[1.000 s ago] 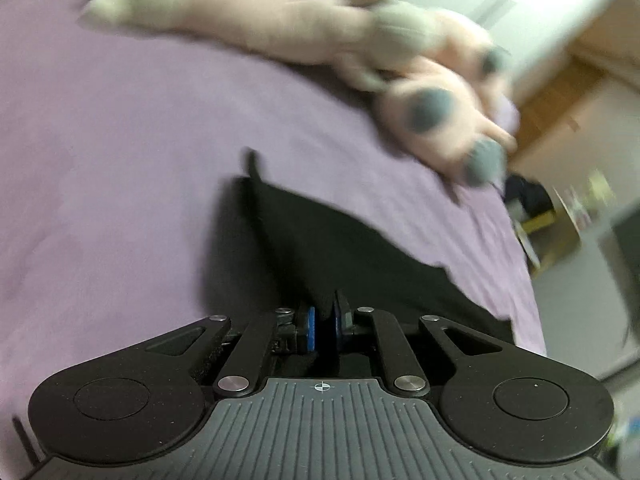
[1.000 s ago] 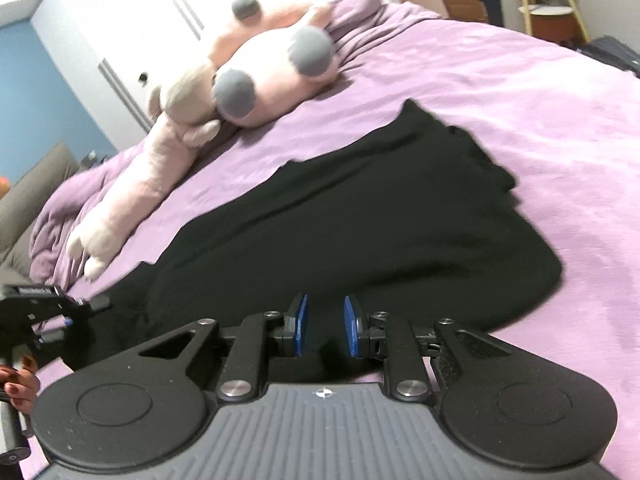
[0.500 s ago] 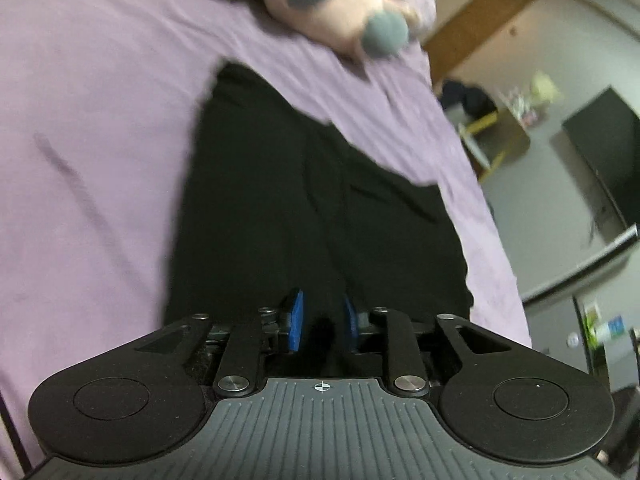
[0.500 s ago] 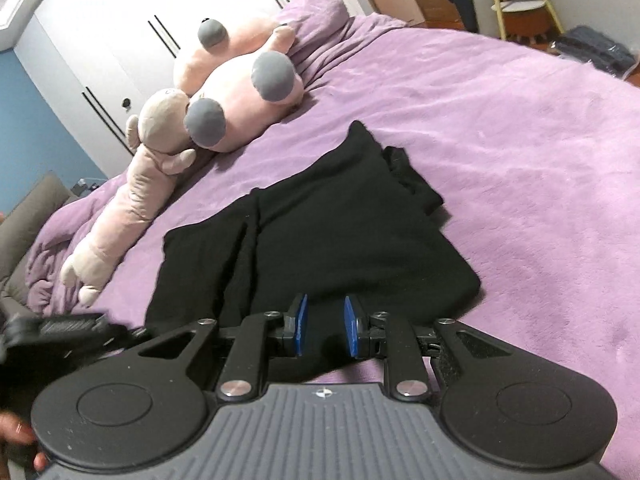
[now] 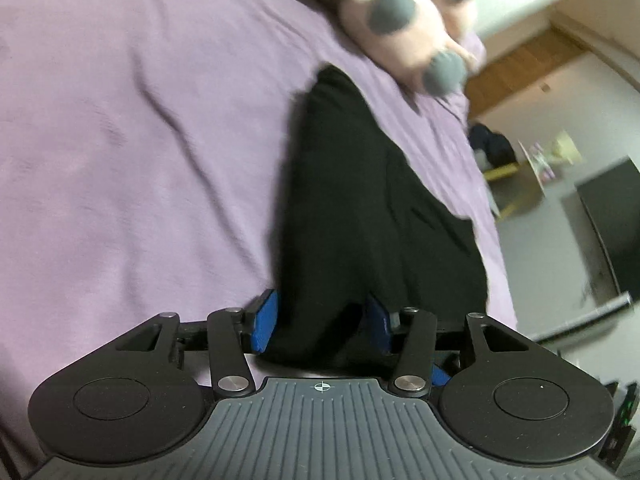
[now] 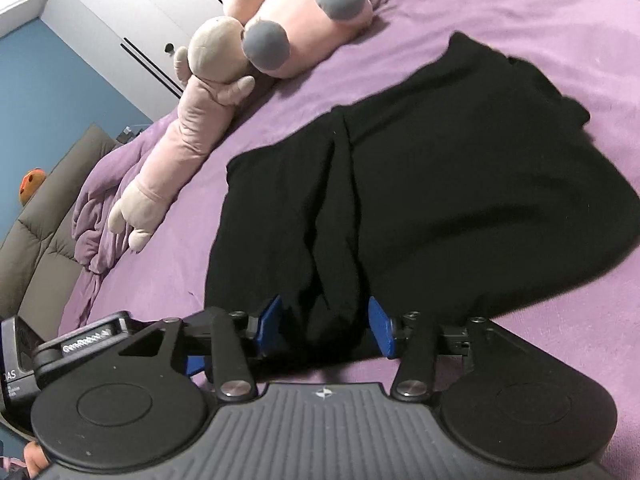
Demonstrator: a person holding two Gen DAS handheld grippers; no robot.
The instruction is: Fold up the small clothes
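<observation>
Black knit garment [image 6: 440, 184] lies on the purple bed [image 6: 540, 32], already doubled over: a lengthwise ridge runs down its middle, and the near hem sits right at both sets of tongs. Placement reads as a fold just laid down, near edge brought to the bed edge where it can be reached.

Left tongs [image 5: 320, 326]: jaws opening, blue pads apart, a bunch of garment [image 5: 360, 208] hem between them but no squeeze visible on either pad. Looks like a release, not a grab.

Right tongs [image 6: 326, 330]: same story, jaws opening, cloth humped up between the pads, gaps on both sides. The left unit shows at the right view's lower-left edge, so both work the same near hem, side by side. That makes sense for dropping one edge evenly.

Both point down at the cloth at a slant, close to the bed.

Plush toy [image 6: 280, 32] lies at the far end of the bed, near the garment's far corner but apart from it, so no interference.

Judgement: one fold is down, and the hem hump between the pads may need flattening. Risk: cloth snagging on a pad at pull-back and dragging the fold open.
</observation>
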